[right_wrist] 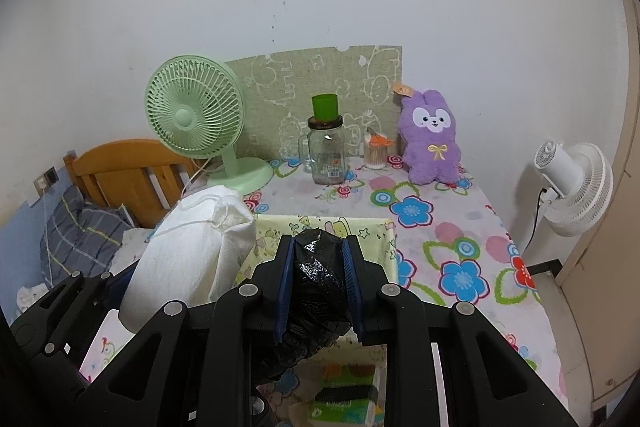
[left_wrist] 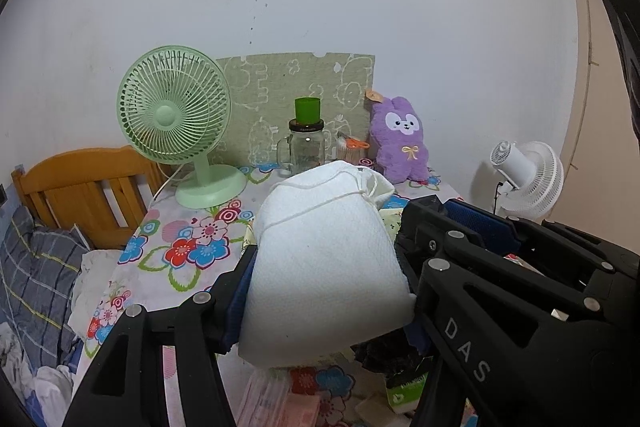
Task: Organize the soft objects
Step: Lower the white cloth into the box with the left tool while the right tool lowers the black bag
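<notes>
While left tongs (left_wrist: 328,267) clamp white pouch (left_wrist: 320,267), right tongs (right_wrist: 319,287) pinch black bag (right_wrist: 316,275).

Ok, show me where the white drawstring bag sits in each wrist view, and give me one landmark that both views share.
Left wrist view: the white drawstring bag fills the lower centre, clamped between the left gripper fingers.
Right wrist view: it sits at lower left, beside the right gripper, which is shut on a black plastic bag.
Shared landmark: the purple plush rabbit standing against the back wall.
</notes>
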A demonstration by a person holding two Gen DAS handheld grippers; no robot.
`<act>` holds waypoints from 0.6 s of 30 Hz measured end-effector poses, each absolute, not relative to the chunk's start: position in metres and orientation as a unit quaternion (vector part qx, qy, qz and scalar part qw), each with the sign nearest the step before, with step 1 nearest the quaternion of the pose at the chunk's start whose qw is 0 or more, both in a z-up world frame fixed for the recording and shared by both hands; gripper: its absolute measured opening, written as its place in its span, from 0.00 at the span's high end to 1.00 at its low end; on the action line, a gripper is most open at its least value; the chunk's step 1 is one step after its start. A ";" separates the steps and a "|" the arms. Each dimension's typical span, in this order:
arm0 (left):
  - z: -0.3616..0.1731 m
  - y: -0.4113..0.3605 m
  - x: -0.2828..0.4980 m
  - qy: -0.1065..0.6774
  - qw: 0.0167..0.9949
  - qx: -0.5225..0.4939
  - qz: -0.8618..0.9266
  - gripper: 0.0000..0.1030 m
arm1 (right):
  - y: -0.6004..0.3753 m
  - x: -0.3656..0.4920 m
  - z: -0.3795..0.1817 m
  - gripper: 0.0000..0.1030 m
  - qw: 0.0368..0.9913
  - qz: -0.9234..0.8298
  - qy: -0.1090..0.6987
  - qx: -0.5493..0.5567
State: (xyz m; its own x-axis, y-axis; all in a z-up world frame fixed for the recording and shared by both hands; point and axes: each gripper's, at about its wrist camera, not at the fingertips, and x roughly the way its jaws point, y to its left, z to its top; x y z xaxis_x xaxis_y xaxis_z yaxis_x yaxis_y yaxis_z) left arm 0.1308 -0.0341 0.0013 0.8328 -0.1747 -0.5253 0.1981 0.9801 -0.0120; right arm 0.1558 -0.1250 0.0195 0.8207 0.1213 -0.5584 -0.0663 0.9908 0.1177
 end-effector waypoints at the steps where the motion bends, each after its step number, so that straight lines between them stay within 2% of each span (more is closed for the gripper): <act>1: 0.000 -0.034 0.134 0.274 0.957 0.021 -0.097 0.37 | -0.124 0.160 0.018 0.74 0.953 0.049 0.297 0.046; 14: -0.027 -0.028 0.178 0.309 0.947 0.016 -0.082 0.33 | -0.118 0.208 -0.012 0.74 0.941 0.054 0.331 0.048; 17: -0.035 -0.027 0.186 0.319 0.944 0.015 -0.081 0.29 | -0.116 0.216 -0.021 0.74 0.938 0.053 0.339 0.046; 18: -0.038 -0.026 0.189 0.324 0.942 0.014 -0.086 0.22 | -0.116 0.217 -0.023 0.74 0.938 0.052 0.341 0.046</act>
